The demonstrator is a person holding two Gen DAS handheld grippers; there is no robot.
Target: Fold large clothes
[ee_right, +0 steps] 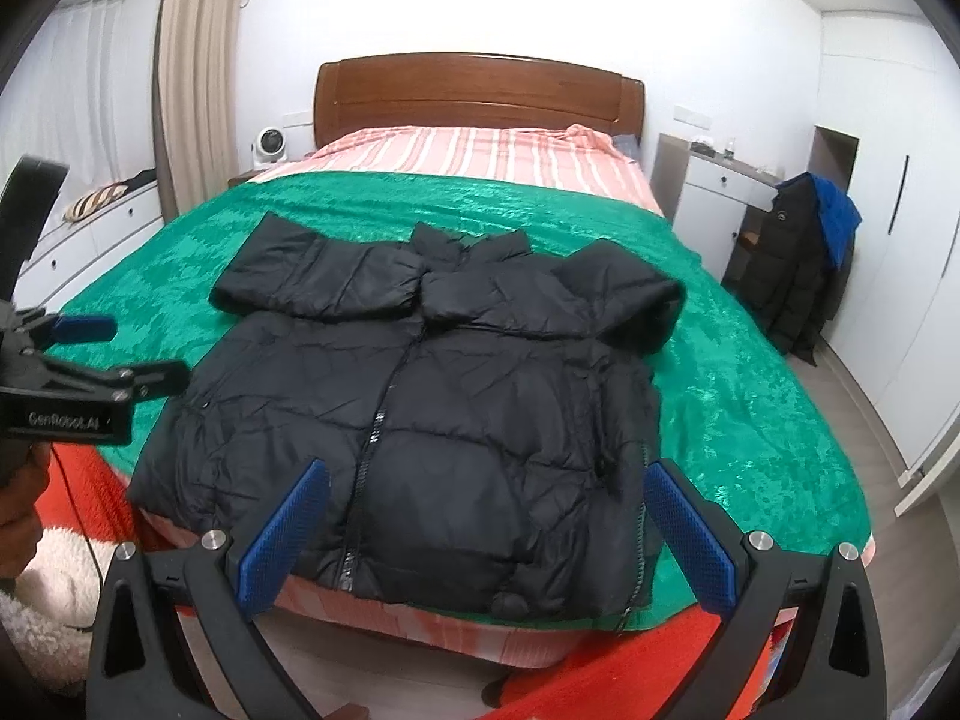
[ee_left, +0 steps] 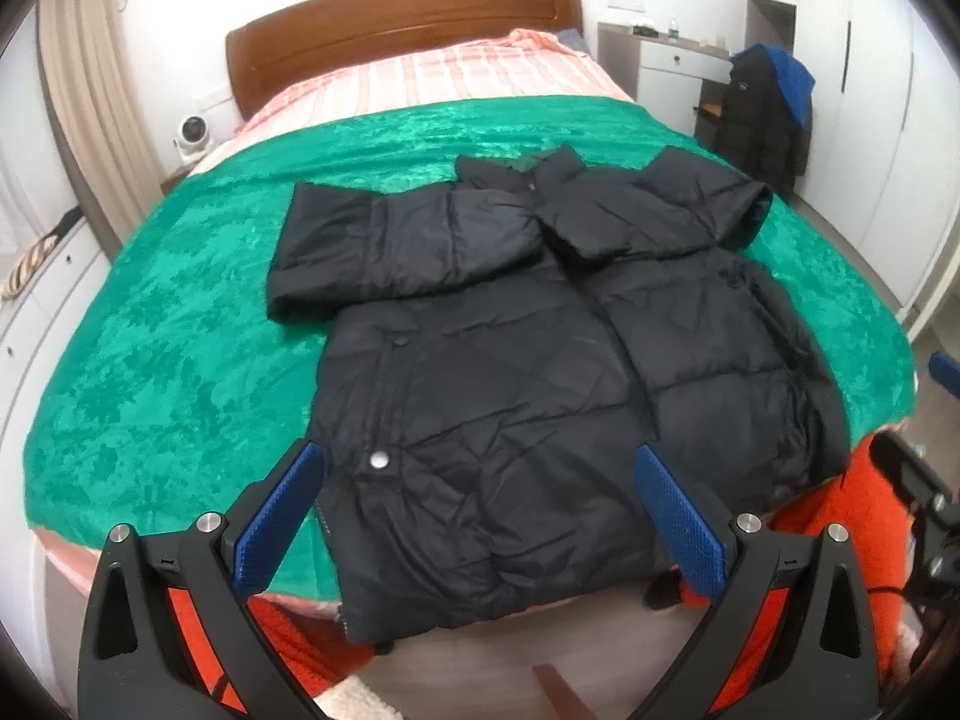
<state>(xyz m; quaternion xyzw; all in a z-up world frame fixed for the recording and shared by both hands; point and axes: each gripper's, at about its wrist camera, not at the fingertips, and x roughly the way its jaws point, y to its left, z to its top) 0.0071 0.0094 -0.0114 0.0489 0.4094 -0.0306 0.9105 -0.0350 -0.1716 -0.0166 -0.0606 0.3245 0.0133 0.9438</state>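
A black quilted puffer jacket (ee_left: 540, 348) lies front-up on the green plush blanket (ee_left: 180, 312) that covers the near part of the bed, its hem hanging a little over the near edge and its collar pointing toward the far brown wooden headboard (ee_left: 402, 18). Both sleeves are folded in across the chest, their cuffs meeting just below the collar. The zipper runs down the middle of the jacket in the right wrist view, and a silver snap button (ee_left: 379, 459) shows near the hem in the left wrist view. The left gripper (ee_left: 480, 516) hovers above the near hem with its blue-padded fingers (ee_left: 282, 528) spread wide apart, holding nothing. The right gripper (ee_right: 486, 531) hangs over the near right part of the hem, its blue-padded fingers (ee_right: 690, 540) likewise wide apart and empty. Beyond the blanket a pink striped sheet (ee_right: 474, 150) covers the far part of the bed. At the far right a dark coat with a blue garment over it (ee_right: 804, 258) hangs on what seems to be a chair beside a white drawer cabinet (ee_right: 708, 198). A small white round fan (ee_right: 270, 144) stands left of the headboard.
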